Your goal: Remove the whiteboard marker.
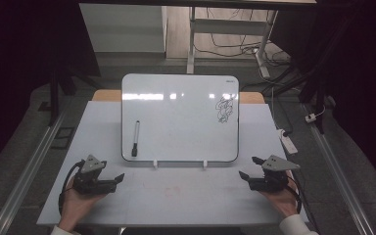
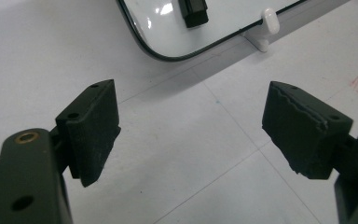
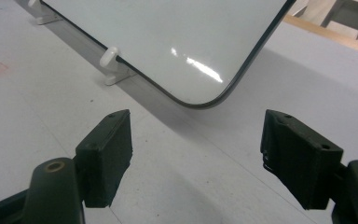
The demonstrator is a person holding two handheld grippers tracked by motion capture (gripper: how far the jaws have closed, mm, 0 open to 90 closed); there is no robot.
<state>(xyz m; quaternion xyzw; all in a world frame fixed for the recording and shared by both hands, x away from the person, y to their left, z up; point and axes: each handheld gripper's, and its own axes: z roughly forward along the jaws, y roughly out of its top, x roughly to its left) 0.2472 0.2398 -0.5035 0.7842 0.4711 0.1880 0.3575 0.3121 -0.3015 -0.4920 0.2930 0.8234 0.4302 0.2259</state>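
A whiteboard (image 1: 180,117) leans on small white clip stands (image 1: 154,164) in the middle of the white table (image 1: 171,191). A black scribble (image 1: 224,109) marks its upper right part. A black marker (image 1: 135,138) rests on its left side. My left gripper (image 1: 115,179) lies low at the front left, held in a hand, open with nothing between its jaws. My right gripper (image 1: 248,168) sits at the front right, also open and empty. The left gripper view has the board's lower corner (image 2: 168,42) and the marker's end (image 2: 195,13) ahead; the right gripper view has another corner (image 3: 200,70).
A faint red stain (image 1: 169,190) marks the table between the grippers. Metal rails (image 1: 24,181) run along both sides of the table. A white power strip (image 1: 288,141) lies on the floor at the right, with table legs and cables (image 1: 235,46) beyond the far edge.
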